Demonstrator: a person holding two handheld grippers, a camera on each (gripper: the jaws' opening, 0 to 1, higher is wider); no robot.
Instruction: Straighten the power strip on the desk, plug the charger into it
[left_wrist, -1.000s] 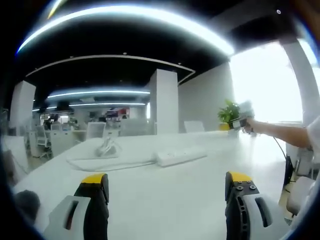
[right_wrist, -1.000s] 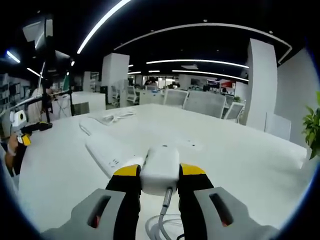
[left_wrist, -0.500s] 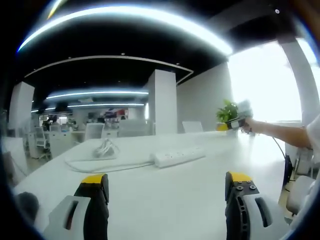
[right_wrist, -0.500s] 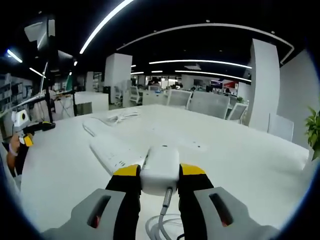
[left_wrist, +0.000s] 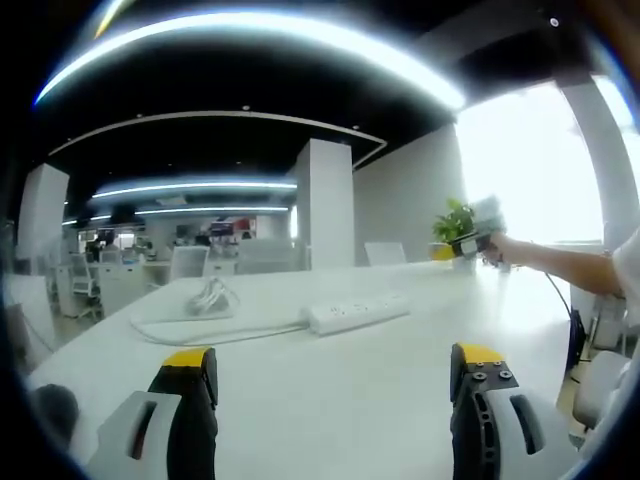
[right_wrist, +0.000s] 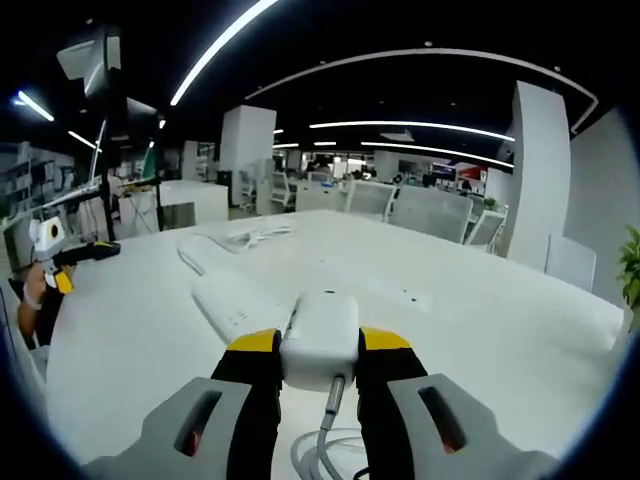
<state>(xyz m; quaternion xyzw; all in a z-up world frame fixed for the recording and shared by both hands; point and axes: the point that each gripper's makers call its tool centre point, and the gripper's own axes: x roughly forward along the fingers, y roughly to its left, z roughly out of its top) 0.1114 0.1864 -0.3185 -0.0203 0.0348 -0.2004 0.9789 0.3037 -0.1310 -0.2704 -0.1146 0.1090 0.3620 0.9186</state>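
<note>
A white power strip (left_wrist: 358, 312) lies across the middle of the white desk (left_wrist: 330, 400), its cable (left_wrist: 215, 331) running left to a coiled bundle (left_wrist: 210, 296). My left gripper (left_wrist: 335, 370) hovers open over the desk's near part, nothing between its yellow-tipped jaws. At far right the other gripper (left_wrist: 472, 240) is held out by a person's arm. In the right gripper view my right gripper (right_wrist: 318, 342) is shut on a white charger (right_wrist: 320, 338), whose cable (right_wrist: 327, 430) drops between the jaws. The power strip (right_wrist: 232, 305) lies just beyond and left of the charger.
A potted plant (left_wrist: 455, 225) stands at the desk's far right. A white pillar (left_wrist: 327, 205) and office chairs (right_wrist: 430, 212) lie behind. The left gripper (right_wrist: 75, 252) and a hand show at left in the right gripper view. A bright window (left_wrist: 530, 170) is at right.
The right gripper's camera has drifted forward, so the power strip sits slightly nearer under the charger. The left gripper view tilted slightly; the strip itself stayed put.
</note>
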